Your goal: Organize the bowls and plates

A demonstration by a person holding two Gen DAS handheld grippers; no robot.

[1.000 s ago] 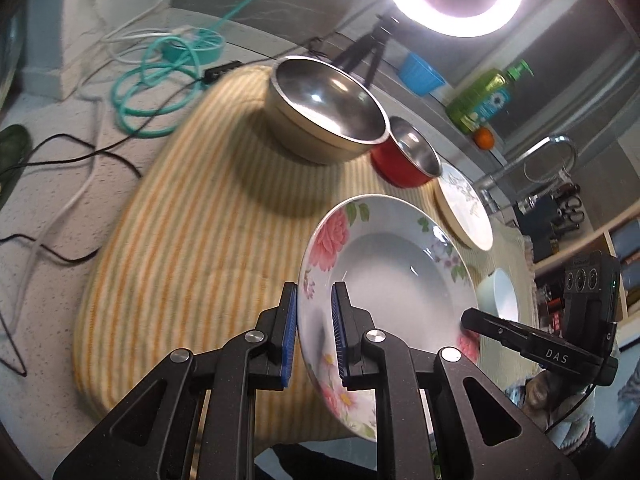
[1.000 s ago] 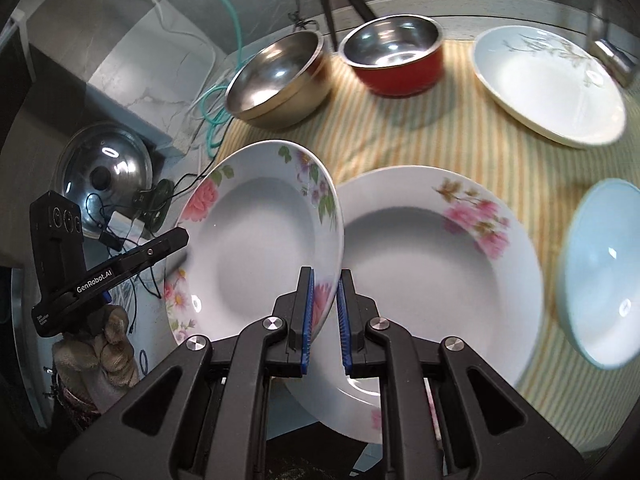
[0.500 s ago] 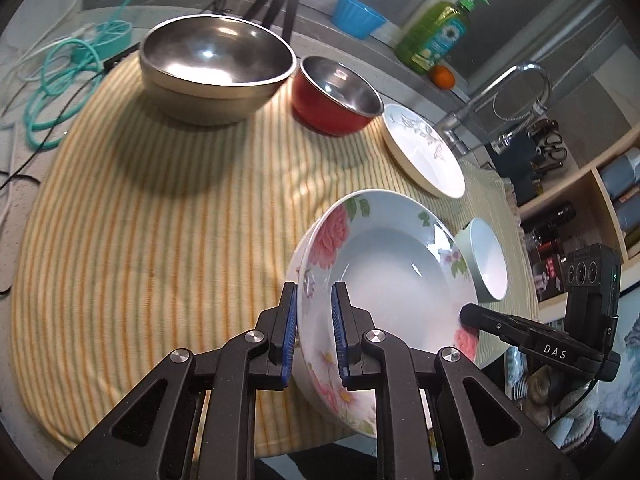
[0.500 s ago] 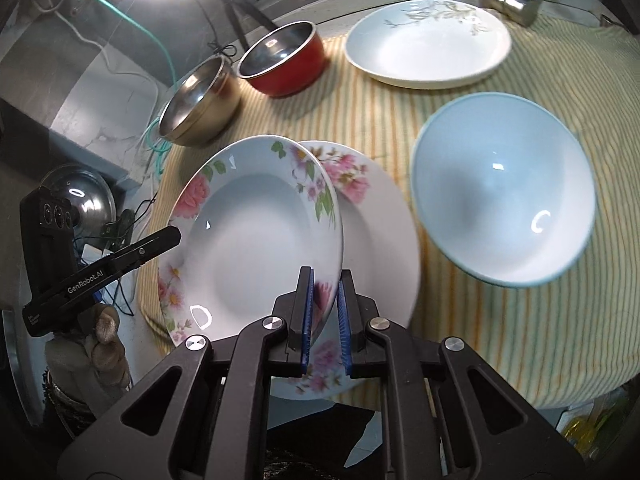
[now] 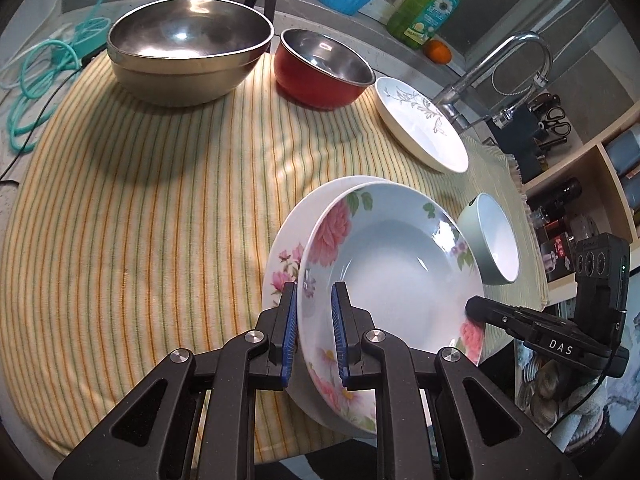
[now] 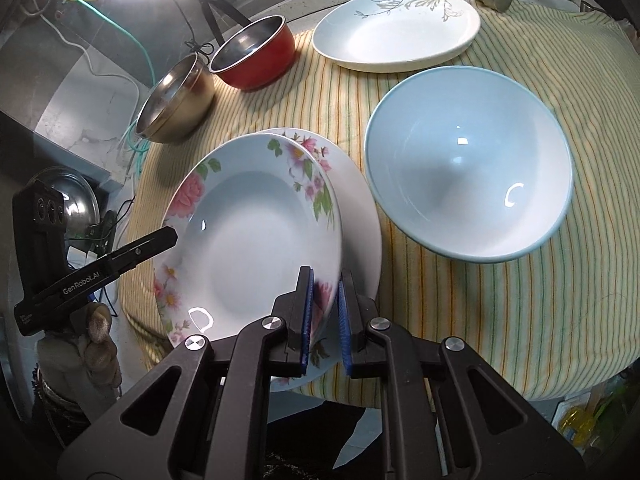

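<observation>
Both grippers hold one flowered deep plate (image 5: 392, 264) by opposite rims. My left gripper (image 5: 314, 312) is shut on its near-left rim; my right gripper (image 6: 324, 300) is shut on its near-right rim. The held plate (image 6: 256, 240) is tilted just above a second flowered plate (image 5: 282, 248) lying on the striped cloth (image 5: 140, 200); that lower plate shows past the held rim in the right wrist view (image 6: 360, 200). A light blue bowl (image 6: 468, 184) sits right of the plates.
A large steel bowl (image 5: 188, 60), a red bowl (image 5: 320, 68) and a white leaf-pattern plate (image 5: 424, 132) stand at the back of the cloth. A faucet (image 5: 500, 68), a soap bottle (image 5: 432, 4) and teal cable (image 5: 36, 80) lie beyond it.
Both grippers have carried the flowered plate down and over the second flowered plate. It now sits lower and more closely above it.
</observation>
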